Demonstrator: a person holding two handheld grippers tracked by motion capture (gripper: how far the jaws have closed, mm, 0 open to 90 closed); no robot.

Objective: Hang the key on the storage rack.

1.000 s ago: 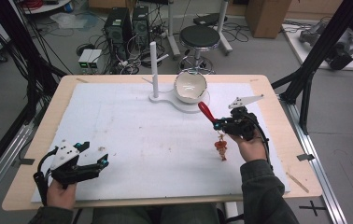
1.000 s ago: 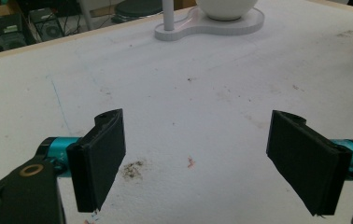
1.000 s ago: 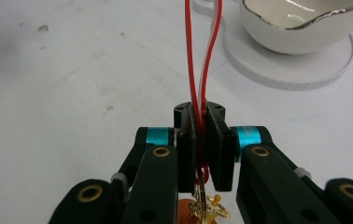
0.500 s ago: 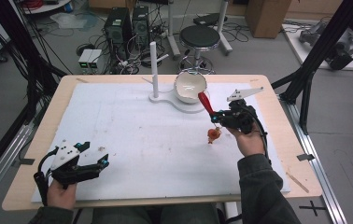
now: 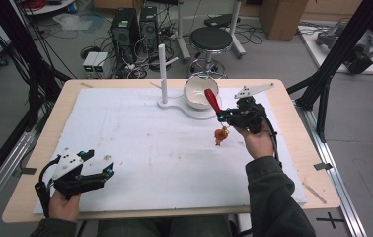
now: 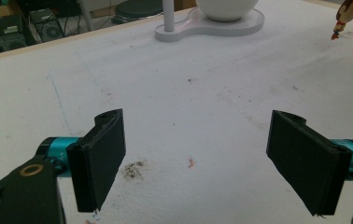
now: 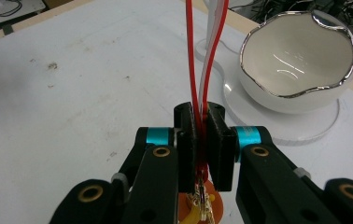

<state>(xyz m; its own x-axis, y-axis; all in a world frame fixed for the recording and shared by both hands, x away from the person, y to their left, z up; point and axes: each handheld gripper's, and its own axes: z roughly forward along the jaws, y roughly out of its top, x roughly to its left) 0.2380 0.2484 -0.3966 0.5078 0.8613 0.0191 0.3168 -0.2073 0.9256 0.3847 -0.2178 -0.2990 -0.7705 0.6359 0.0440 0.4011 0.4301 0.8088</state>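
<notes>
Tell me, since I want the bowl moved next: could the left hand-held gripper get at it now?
Probably yes. The left hand-held gripper is open, and bare table lies between it and the bowl, though it sits at the far side.

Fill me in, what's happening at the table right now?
A person works with a gripper in each hand. The right gripper is shut on a red strap with a small orange charm hanging below it, held up close to the white bowl on its stand at the far side. The left gripper is open over the white mat near the front left corner.
</notes>
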